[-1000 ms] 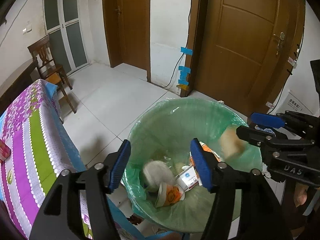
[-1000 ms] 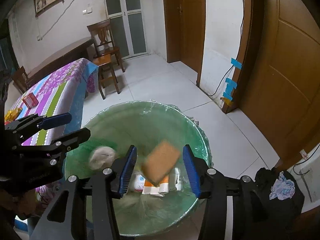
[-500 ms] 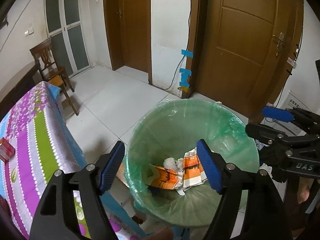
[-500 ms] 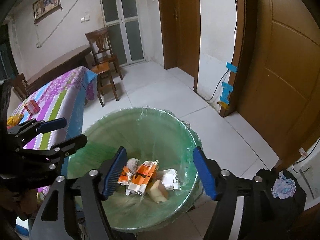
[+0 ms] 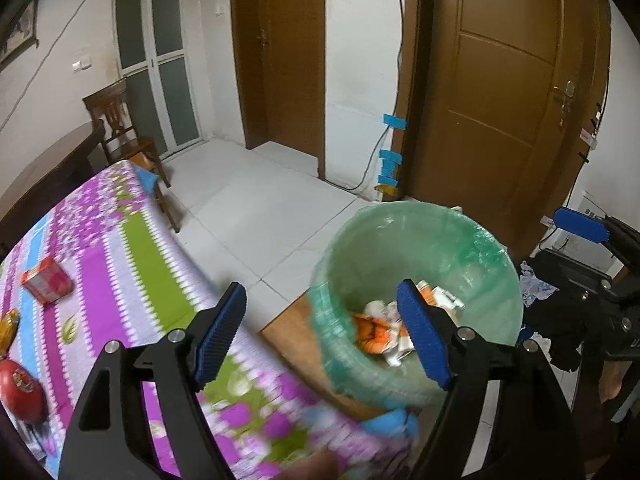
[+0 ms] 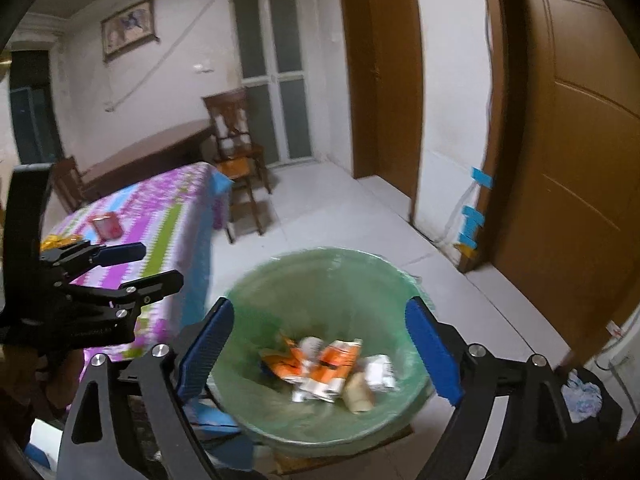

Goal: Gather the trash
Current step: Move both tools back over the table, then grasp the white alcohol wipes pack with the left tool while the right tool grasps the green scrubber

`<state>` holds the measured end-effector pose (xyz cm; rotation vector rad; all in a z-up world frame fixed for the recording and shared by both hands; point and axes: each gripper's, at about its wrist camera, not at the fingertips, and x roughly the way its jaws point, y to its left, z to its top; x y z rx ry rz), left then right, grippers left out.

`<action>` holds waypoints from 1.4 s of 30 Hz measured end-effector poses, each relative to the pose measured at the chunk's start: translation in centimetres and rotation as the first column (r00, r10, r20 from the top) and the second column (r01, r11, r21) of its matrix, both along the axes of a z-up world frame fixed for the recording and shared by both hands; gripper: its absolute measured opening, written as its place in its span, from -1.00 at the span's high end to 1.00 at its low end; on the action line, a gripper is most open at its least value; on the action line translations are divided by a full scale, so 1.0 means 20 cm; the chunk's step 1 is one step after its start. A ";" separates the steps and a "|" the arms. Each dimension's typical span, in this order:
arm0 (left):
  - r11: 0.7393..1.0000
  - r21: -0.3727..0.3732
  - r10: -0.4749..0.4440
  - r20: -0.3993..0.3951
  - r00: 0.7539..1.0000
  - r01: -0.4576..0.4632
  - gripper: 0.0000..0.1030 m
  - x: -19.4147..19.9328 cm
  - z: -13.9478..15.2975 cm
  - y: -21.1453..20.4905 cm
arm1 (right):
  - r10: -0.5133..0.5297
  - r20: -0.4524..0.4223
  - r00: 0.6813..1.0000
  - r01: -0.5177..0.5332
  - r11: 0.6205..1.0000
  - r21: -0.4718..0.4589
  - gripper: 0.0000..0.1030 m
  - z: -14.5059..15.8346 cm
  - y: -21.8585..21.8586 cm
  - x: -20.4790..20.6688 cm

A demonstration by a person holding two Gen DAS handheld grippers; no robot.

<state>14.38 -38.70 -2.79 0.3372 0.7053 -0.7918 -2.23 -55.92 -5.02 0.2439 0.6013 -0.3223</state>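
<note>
A bin with a green bag (image 5: 420, 248) (image 6: 320, 280) stands on the floor beside the table. Inside lie orange and white wrappers (image 6: 320, 364) (image 5: 376, 328) and a tan sponge-like piece (image 6: 358, 394). My left gripper (image 5: 320, 340) is open and empty, above the table edge and the bin's left rim. My right gripper (image 6: 320, 356) is open and empty, above the bin. On the flowered tablecloth (image 5: 120, 264) lie a red box (image 5: 47, 280) (image 6: 106, 226), a red round item (image 5: 20, 388) and a yellow wrapper (image 5: 8, 330) (image 6: 60, 240).
A wooden chair (image 6: 236, 148) (image 5: 124, 128) stands at the table's far end. Brown doors (image 5: 500, 92) and a wall with blue tape (image 5: 392, 156) are behind the bin. A black bag with crumpled paper (image 6: 580, 396) lies at the right. White tiled floor (image 5: 260, 208) surrounds the bin.
Both grippers have pulled up and back from the bin and swung left toward the table. The sponge-like piece and a white wad dropped into the bin a second ago.
</note>
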 end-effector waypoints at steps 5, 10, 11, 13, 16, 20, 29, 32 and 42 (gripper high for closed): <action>1.000 0.003 0.030 0.047 0.998 -0.030 -0.44 0.01 0.06 0.33 | 0.099 0.029 0.995 -0.099 0.995 0.012 -0.80 0.02 0.20 0.06; 0.986 -0.002 0.169 0.067 0.983 -0.169 -0.44 0.11 0.11 0.81 | 0.192 0.025 0.981 -0.192 0.981 0.020 -0.81 0.01 0.38 0.16; 0.980 -0.006 0.198 0.064 0.978 -0.198 -0.44 0.14 0.13 0.90 | 0.207 0.022 0.978 -0.207 0.978 0.024 -0.81 0.00 0.41 0.18; 0.963 -0.015 0.268 0.054 0.962 -0.268 -0.44 0.19 0.14 1.10 | 0.234 0.017 0.972 -0.235 0.971 0.034 -0.81 -0.01 0.47 0.23; 0.916 -0.038 0.400 0.017 0.916 -0.399 -0.44 0.31 0.14 1.45 | 0.273 0.010 0.962 -0.274 0.961 0.049 -0.82 -0.04 0.56 0.32; 0.847 -0.020 0.530 -0.051 0.846 -0.532 -0.44 0.45 0.08 1.81 | 0.321 0.008 0.947 -0.321 0.945 0.056 -0.82 -0.05 0.69 0.43; 0.854 0.070 0.519 -0.189 0.834 -0.516 -0.50 0.57 -0.16 1.97 | 0.397 0.004 0.918 -0.397 0.916 0.059 -0.84 -0.02 0.89 0.65; 0.852 0.090 0.522 -0.184 0.833 -0.515 -0.57 0.62 -0.21 1.94 | 0.434 0.000 0.901 -0.433 0.900 0.042 -0.84 0.01 0.96 0.72; 0.833 0.071 0.551 -0.186 0.813 -0.548 0.00 0.69 -0.29 1.99 | 0.583 -0.029 0.812 -0.584 0.811 -0.030 -0.84 0.13 1.32 0.99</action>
